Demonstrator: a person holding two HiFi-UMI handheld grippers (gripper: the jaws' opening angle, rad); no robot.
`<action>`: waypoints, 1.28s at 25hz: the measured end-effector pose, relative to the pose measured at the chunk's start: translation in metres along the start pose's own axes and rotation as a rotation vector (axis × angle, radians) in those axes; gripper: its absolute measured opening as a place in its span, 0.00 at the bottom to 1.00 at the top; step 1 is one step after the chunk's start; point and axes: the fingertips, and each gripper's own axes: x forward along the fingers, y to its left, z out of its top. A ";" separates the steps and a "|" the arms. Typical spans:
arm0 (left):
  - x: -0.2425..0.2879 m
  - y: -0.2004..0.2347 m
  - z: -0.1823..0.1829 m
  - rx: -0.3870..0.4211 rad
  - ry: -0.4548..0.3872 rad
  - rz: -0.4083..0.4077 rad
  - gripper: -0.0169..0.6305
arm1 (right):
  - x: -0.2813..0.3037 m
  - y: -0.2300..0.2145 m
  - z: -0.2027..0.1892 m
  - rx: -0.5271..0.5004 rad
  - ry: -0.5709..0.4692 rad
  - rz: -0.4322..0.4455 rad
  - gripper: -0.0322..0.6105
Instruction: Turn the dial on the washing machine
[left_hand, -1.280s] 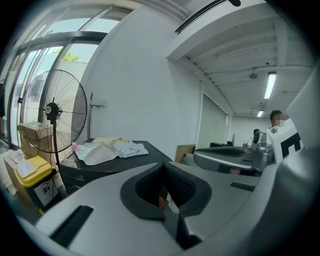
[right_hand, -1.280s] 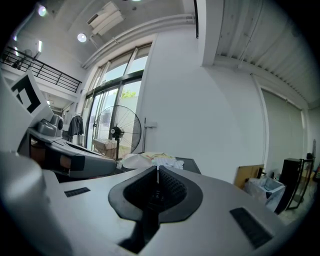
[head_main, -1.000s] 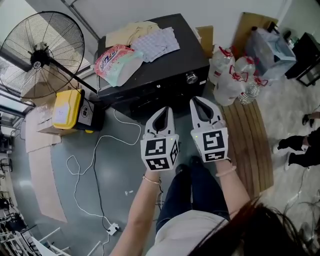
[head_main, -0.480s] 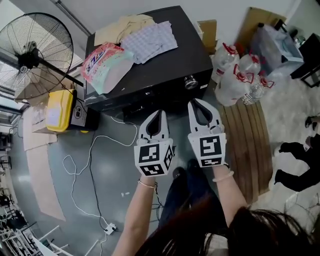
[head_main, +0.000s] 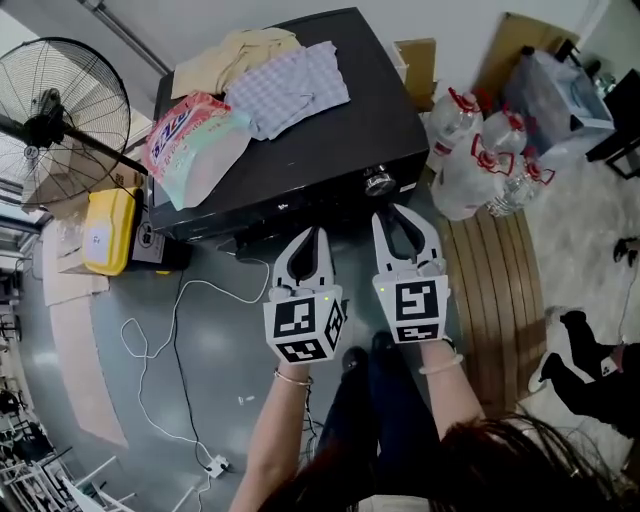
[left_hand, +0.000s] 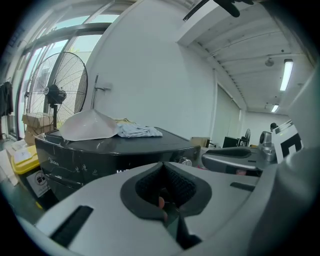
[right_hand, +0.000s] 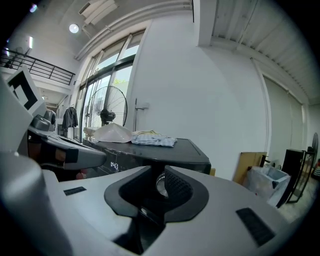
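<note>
Grey floor (head_main: 200, 400) lies beneath both tools. Just ahead of the right gripper (head_main: 403, 210) sits the dial (head_main: 378, 182) on the washing machine (head_main: 300, 140). Its jaws are opening, nothing between them yet. If the gap is too narrow on approach, the tips may butt the knob and skid off. The left gripper (head_main: 312, 232) is closed and empty.

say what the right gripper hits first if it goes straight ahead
Probably the dial on the washing machine's front: the right gripper points straight at it, jaws opening with nothing between them. How far off is hard to judge.
</note>
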 end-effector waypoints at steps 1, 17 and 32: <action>0.003 0.000 -0.002 -0.001 0.002 0.001 0.05 | 0.003 -0.002 -0.004 0.006 0.004 -0.003 0.20; 0.044 0.008 -0.031 -0.034 0.023 0.021 0.05 | 0.050 -0.018 -0.049 0.020 0.084 -0.016 0.43; 0.059 0.016 -0.046 -0.051 0.029 0.044 0.05 | 0.074 -0.028 -0.070 0.028 0.099 -0.036 0.50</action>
